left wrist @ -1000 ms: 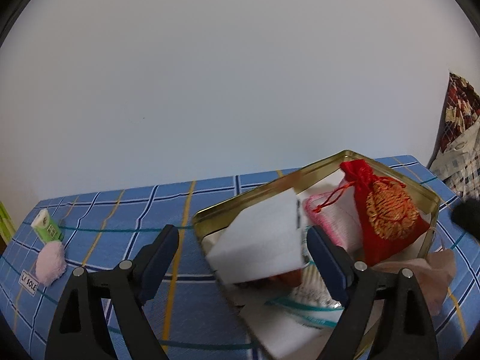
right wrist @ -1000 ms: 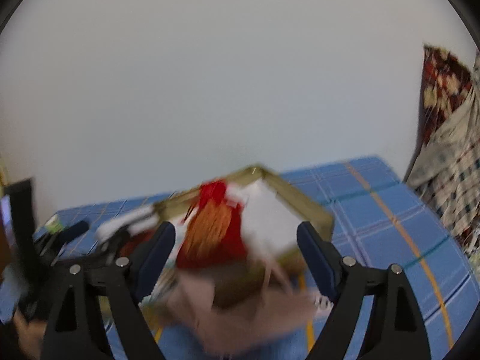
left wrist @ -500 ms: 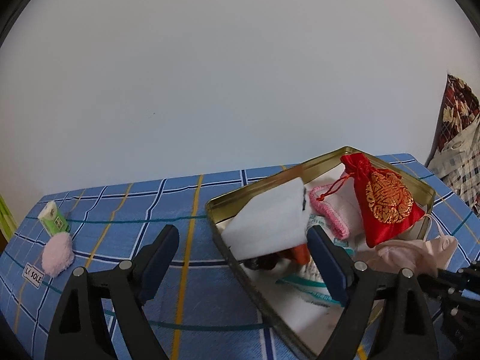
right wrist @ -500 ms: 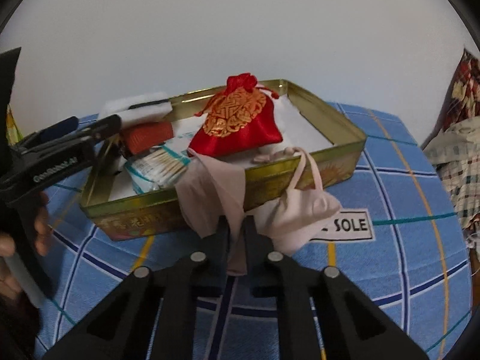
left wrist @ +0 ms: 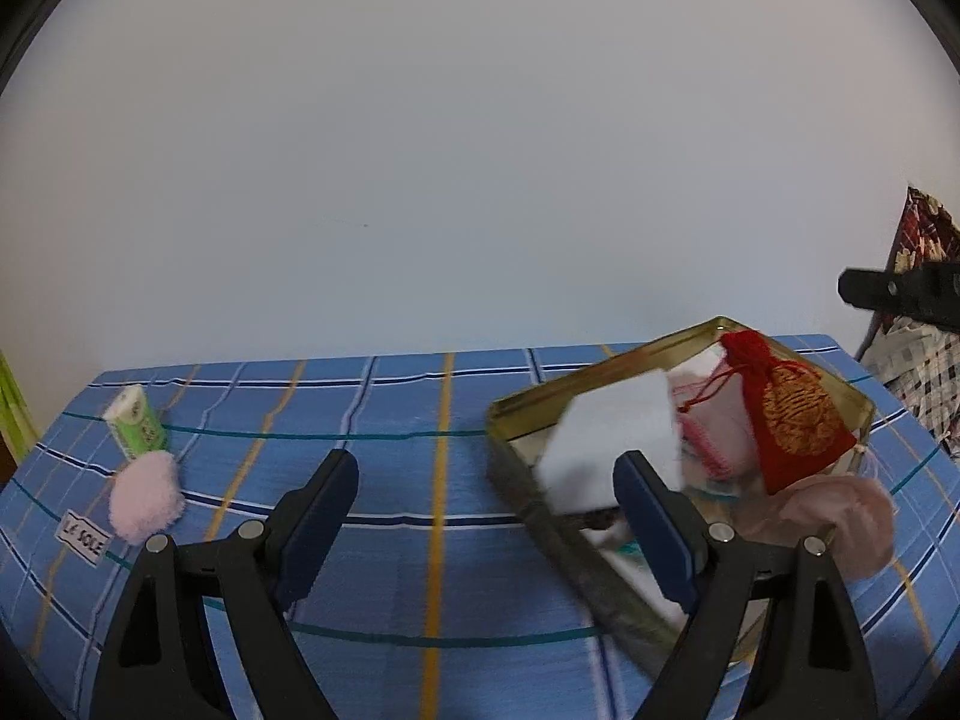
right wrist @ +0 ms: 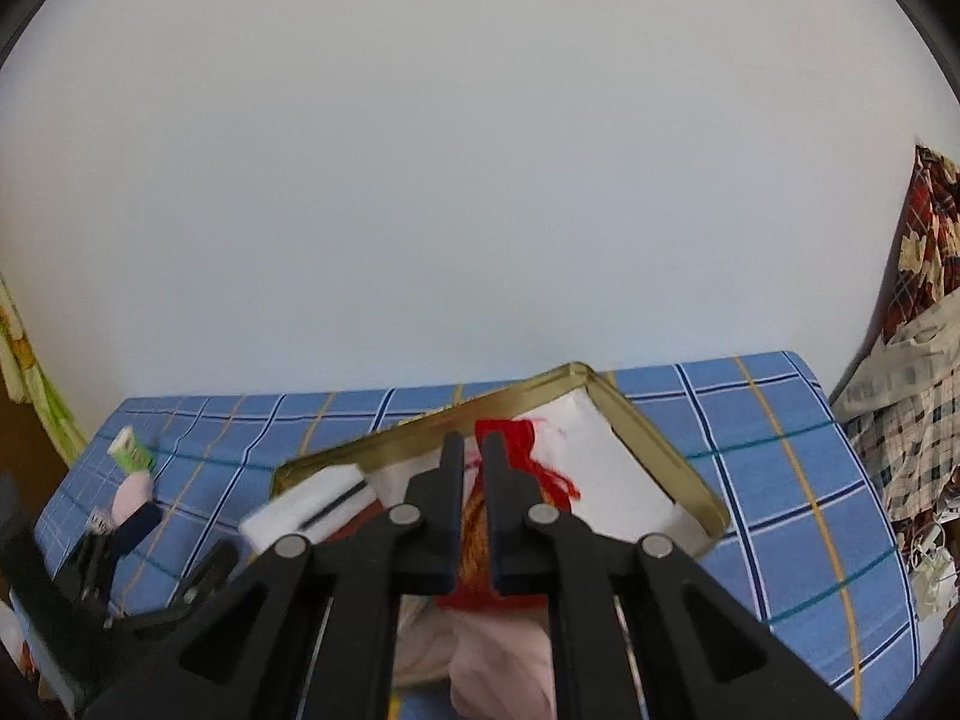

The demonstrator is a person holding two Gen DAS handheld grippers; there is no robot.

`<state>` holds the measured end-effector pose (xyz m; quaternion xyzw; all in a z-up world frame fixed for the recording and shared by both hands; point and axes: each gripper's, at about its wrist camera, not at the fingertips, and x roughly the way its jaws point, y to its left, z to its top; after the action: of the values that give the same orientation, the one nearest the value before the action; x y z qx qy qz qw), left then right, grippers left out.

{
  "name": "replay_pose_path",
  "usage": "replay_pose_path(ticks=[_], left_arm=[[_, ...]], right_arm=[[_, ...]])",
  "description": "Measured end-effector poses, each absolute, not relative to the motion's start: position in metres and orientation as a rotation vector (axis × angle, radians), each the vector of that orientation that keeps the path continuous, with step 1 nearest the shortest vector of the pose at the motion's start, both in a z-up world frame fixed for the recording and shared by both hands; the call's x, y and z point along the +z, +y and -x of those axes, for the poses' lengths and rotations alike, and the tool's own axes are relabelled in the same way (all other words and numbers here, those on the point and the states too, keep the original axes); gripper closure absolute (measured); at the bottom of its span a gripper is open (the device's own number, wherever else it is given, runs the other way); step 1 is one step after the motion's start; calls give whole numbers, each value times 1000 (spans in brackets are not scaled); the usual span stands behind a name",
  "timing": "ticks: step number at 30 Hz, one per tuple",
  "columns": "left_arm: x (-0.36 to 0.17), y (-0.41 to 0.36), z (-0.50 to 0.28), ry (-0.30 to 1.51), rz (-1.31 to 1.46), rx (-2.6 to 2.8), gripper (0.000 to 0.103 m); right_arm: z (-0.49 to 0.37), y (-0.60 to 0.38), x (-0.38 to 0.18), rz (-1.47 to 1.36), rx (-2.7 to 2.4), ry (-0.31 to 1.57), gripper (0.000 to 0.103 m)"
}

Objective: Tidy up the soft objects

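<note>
While left gripper (left wrist: 486, 516) gapes empty, right gripper (right wrist: 472, 450) clamped, pink cloth (right wrist: 504, 654) beneath.

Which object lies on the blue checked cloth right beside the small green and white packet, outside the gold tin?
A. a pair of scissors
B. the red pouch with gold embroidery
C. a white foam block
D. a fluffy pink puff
D: in the left wrist view the fluffy pink puff lies on the cloth next to the green and white packet, while the red pouch and white block sit in the gold tin.
</note>
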<state>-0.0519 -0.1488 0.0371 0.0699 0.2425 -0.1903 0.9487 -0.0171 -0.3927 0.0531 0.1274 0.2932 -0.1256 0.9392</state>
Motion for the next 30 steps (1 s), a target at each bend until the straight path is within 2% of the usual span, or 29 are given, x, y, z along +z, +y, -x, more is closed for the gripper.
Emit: replay_pose_path(ticks=[2,4,6,9,14,16,17,18,22,30], left_arm=[[35,-142,52,478,-158,-379,14],[32,-139,48,484,-166,-371,14],[32,-138,45,506,-154,-376,14],[35,-141,47,506,-151,-395,14],[37,-143,56,486,-157,-412,14],[37,-142,58,482,-162,-404,14],[37,-142,57,482,-163,-397,14],[37,-140,57,486,-160,-393,14],[35,-134,51,502,-141,-381,14],[39,-126,48,509,-109,-390,14]], right_arm=[[27,-390,53,-296,-230,599,93],[43,-390,44,-316,-216,608,87],[62,-390,31,-329,-212,636,61],[93,-391,5,-338,-229,682,38],[103,-395,-32,-339,-230,786,35],[95,-394,-42,-317,-225,834,49],[91,-395,-47,-301,-229,865,75],[88,-395,-52,-291,-236,894,96],[87,-394,-61,-263,-290,926,98],[79,-382,15,-170,-338,736,99]])
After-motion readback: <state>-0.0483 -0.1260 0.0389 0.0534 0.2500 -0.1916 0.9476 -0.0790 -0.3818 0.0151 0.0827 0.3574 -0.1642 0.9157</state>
